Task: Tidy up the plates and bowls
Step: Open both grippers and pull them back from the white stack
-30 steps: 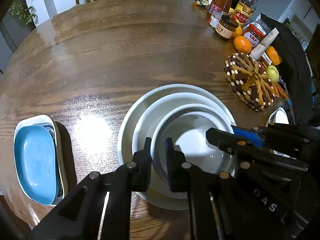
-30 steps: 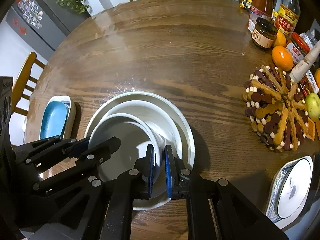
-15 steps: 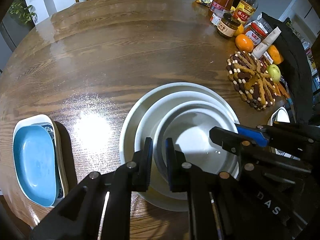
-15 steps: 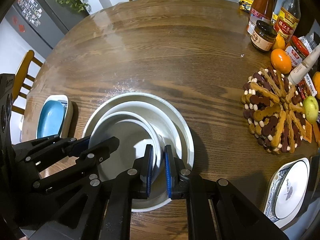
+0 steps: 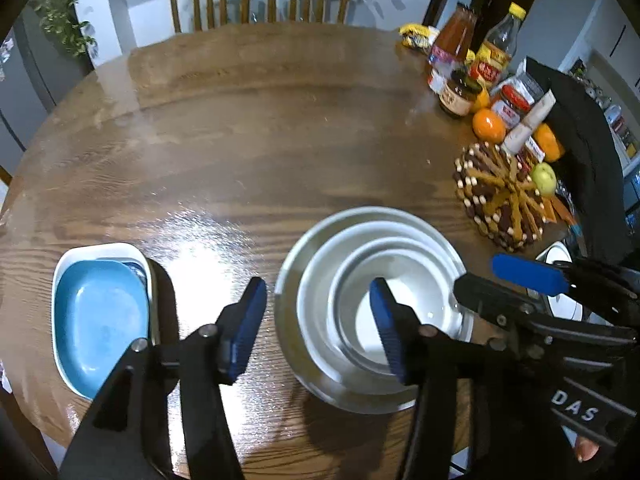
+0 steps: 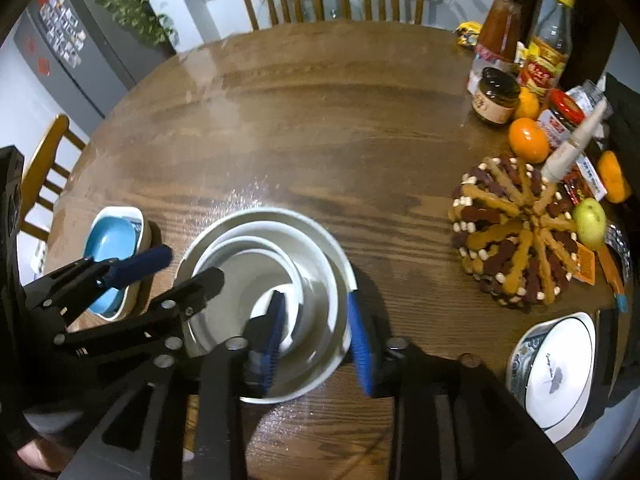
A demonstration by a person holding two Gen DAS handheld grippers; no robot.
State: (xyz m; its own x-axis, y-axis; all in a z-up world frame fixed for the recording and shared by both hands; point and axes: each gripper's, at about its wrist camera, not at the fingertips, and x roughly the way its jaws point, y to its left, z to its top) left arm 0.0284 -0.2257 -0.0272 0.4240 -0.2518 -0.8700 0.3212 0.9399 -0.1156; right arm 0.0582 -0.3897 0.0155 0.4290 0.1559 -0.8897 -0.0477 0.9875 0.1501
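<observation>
Jaws just opened, the left gripper [image 5: 318, 322] and right gripper [image 6: 316, 330] straddle the nested white bowls [image 5: 374, 304], gripping nothing; only the right view shows the patterned plate [image 6: 554, 372] whole.

left claw [image 5: 318, 320] opened off nested bowls' [image 5: 404, 240] rim; right claw [image 6: 316, 336] likewise, both lifted

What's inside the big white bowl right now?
Two smaller white bowls nest inside the big white bowl: a middle bowl, then the smallest bowl, which looks empty. Whatever lies between or beneath them is covered.
</observation>
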